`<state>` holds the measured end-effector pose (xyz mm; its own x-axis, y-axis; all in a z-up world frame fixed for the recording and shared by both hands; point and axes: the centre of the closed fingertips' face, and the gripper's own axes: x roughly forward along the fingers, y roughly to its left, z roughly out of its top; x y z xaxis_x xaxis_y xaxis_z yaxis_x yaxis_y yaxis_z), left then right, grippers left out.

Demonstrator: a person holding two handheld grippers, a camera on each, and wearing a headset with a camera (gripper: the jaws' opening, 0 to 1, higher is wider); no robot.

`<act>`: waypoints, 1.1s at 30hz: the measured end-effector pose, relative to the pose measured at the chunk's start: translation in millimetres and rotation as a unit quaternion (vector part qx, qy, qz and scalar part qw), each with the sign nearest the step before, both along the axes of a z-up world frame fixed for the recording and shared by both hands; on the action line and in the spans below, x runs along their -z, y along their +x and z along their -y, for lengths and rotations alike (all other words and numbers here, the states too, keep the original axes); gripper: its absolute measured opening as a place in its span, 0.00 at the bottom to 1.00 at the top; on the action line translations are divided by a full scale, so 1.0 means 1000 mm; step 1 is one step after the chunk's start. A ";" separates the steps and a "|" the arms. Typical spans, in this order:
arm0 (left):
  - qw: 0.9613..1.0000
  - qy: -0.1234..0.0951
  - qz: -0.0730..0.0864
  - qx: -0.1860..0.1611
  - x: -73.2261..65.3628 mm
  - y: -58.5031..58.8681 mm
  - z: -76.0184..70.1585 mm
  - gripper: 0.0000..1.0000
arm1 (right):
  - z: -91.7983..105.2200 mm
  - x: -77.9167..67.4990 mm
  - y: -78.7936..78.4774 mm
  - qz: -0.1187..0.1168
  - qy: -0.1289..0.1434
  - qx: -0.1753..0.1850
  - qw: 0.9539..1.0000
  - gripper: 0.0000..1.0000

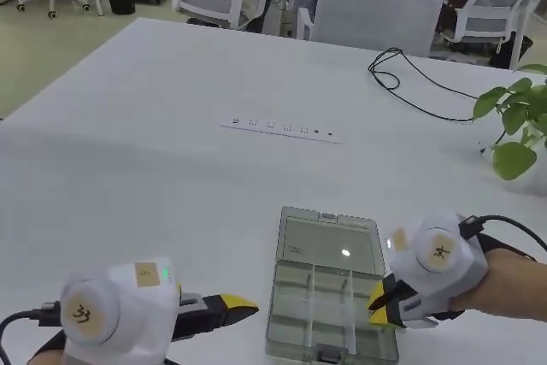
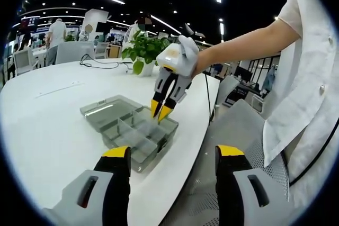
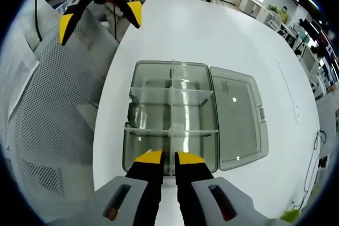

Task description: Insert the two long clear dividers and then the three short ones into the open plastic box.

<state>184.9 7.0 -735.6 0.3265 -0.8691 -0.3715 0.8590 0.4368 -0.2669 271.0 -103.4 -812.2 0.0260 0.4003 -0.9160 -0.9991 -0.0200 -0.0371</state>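
clear dividers [image 3: 172, 95] faint, right hand-held gripper [image 3: 168, 157] contents unclear

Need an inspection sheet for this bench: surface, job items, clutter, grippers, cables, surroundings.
Surface: white table, with what looks like a socket strip set in its middle.
Job's things: clear box open, lid laid back flat; clear dividers standing inside, count unclear.
Clutter: nothing seen.
Grippers: left hand-held gripper open, apart from the box, holding nothing; right hand-held gripper at the box's edge, jaws nearly together, grip on a divider unclear.
Cables: black cable looped on the table's far side.
Surroundings: potted plant at the table's right edge; office chairs beyond.
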 end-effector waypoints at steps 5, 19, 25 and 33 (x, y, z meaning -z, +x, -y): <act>1.000 0.002 0.001 -0.001 0.000 0.001 -0.001 0.65 | 0.003 -0.010 -0.001 0.003 0.012 0.007 1.000 0.14; 1.000 0.010 0.011 -0.009 -0.002 0.010 -0.010 0.75 | 0.013 -0.046 -0.014 0.012 0.082 0.053 0.995 0.32; 1.000 0.009 0.014 -0.013 -0.002 0.012 -0.013 0.82 | 0.026 -0.055 -0.022 0.018 0.116 0.095 0.989 0.42; 1.000 0.014 0.008 -0.013 0.005 0.012 -0.019 0.94 | 0.050 -0.053 -0.040 0.021 0.152 0.147 0.977 0.57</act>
<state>197.3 25.5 -740.1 0.3554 -0.8498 -0.3892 0.8515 0.4661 -0.2402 230.6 -153.4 -759.5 0.2165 0.6236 -0.7512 -0.9574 0.2861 -0.0384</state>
